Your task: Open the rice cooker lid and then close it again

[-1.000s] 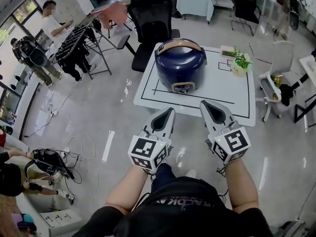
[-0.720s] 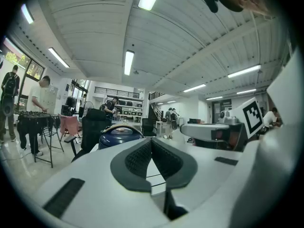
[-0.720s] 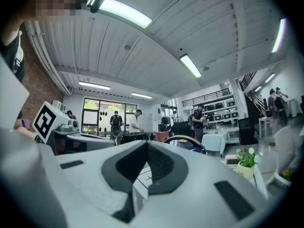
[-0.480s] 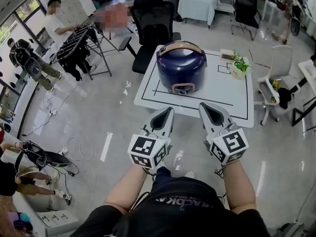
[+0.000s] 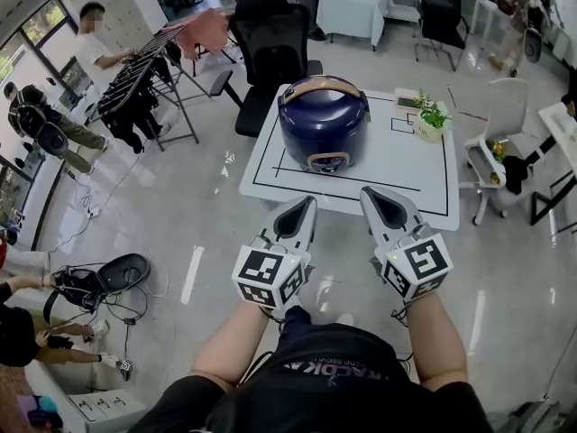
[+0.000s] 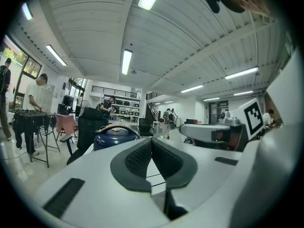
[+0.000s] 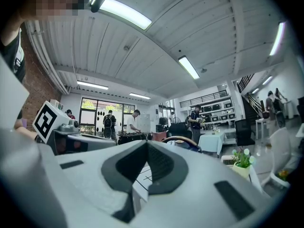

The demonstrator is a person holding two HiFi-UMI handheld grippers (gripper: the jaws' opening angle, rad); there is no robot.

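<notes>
Most of the head view is pale, glossy floor (image 5: 198, 206). On it stands a white surface (image 5: 406, 165) marked with thin black lines. A black chair (image 5: 270, 48) is drawn up to the surface's far left corner, and a white chair (image 5: 505, 120) sits off its right side.

The dark blue cooker (image 5: 323, 120) stands upright on the left half of the surface, set back from the near edge. Its lid (image 5: 322, 99) is down, with a tan handle (image 5: 325, 84) arched over the top. Its front panel faces the person.

The left gripper (image 5: 306, 204) and right gripper (image 5: 371, 195) are held side by side over the floor. Their tips reach about to the surface's near edge, well apart from the cooker. Both point toward it, roughly level.

In the left gripper view the jaws are pressed together with nothing between them, and the cooker (image 6: 114, 136) shows just past them to the left. In the right gripper view the jaws are likewise closed and empty, with the handle (image 7: 183, 140) rising beyond them.

A small plant (image 5: 431, 115) in a pale pot sits near the surface's far right corner, well apart from the cooker.
</notes>
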